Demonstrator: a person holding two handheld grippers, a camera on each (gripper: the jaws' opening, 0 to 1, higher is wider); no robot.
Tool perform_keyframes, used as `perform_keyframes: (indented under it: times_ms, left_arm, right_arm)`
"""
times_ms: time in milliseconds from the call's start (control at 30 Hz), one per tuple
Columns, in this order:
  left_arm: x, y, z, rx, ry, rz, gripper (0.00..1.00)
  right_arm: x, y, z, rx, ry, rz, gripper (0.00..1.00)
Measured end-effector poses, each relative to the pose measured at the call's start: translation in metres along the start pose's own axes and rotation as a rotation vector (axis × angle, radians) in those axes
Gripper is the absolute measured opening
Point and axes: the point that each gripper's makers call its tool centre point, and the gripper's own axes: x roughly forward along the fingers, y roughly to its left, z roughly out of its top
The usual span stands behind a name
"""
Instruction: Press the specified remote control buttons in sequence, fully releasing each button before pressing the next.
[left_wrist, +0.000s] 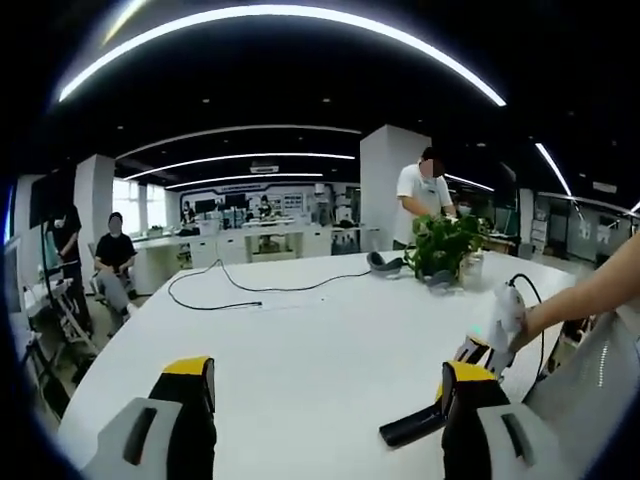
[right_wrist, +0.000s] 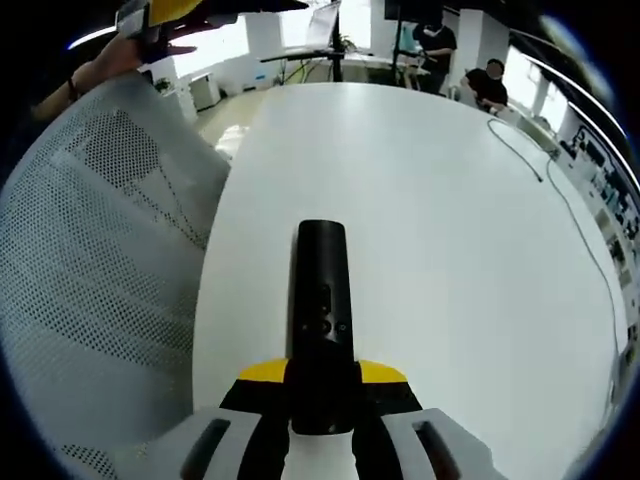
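Right gripper (right_wrist: 322, 400) fingers clamped on near end of remote (right_wrist: 322, 300), lying on white counter (right_wrist: 450, 250); left gripper (left_wrist: 330, 400) fingers wide, empty, remote just right. Risk: tight clamp covers buttons, remote pivots when pressed

The remote control (right_wrist: 321, 300) is a slim black bar lying flat on the white table (right_wrist: 450, 250), its long axis running from 6 toward 12 o'clock in the right gripper view. Small buttons sit mid-body, their markings too blurred to read. Its near end lies between the yellow-tipped jaws.
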Motion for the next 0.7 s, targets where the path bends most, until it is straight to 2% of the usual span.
perform_keyframes:
  times_ms: [700]
  left_arm:
    - [0.001,0.000,-0.006,0.022,0.029,-0.001,0.97]
  right_arm:
    - [-0.001,-0.036,0.004,0.023,-0.010,-0.003,0.20]
